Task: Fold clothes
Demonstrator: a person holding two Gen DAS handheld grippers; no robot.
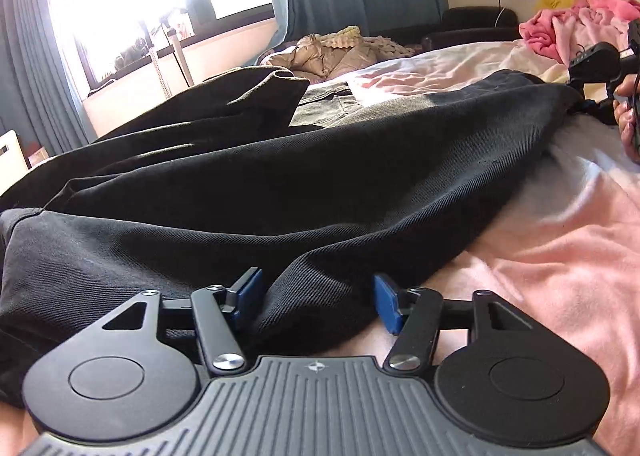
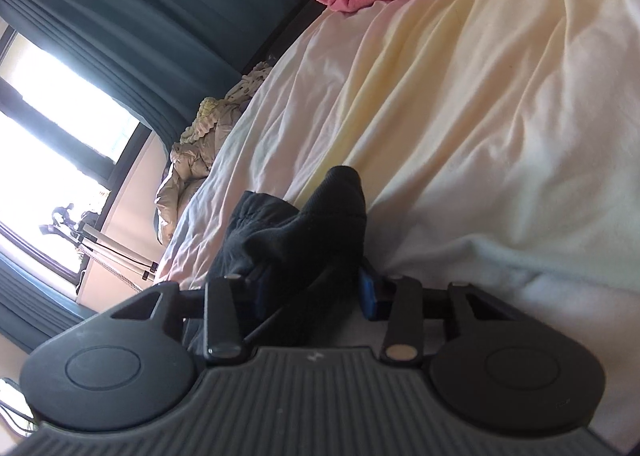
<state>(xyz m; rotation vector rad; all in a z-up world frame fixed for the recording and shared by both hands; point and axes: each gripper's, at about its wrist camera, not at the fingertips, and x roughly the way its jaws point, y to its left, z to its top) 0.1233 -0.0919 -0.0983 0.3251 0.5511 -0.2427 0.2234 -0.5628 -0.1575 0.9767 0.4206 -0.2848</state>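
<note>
The black garment [image 1: 280,184], a heavy twill piece that looks like trousers, lies stretched across the bed [image 1: 560,256] on pink and cream bedding. My left tongs [image 1: 318,302] sit at its near edge: a ridge of the cloth lies between the blue pads [image 1: 249,292], but a gap shows on the right side, so the tongs are part spread and not yet gripping. My right tongs [image 2: 316,288] are at the far end of the garment, with a bunched fold of black cloth filling the space between the pads; I judge them pinching it.

Handling, as I judge it: the fabric is soft, fairly thick and limp, not slippery or fragile. It will sag between the two holds and crease wherever it bunches. Take hold at hems or seam edges, gathering all layers, and keep the span taut before folding over.
</note>
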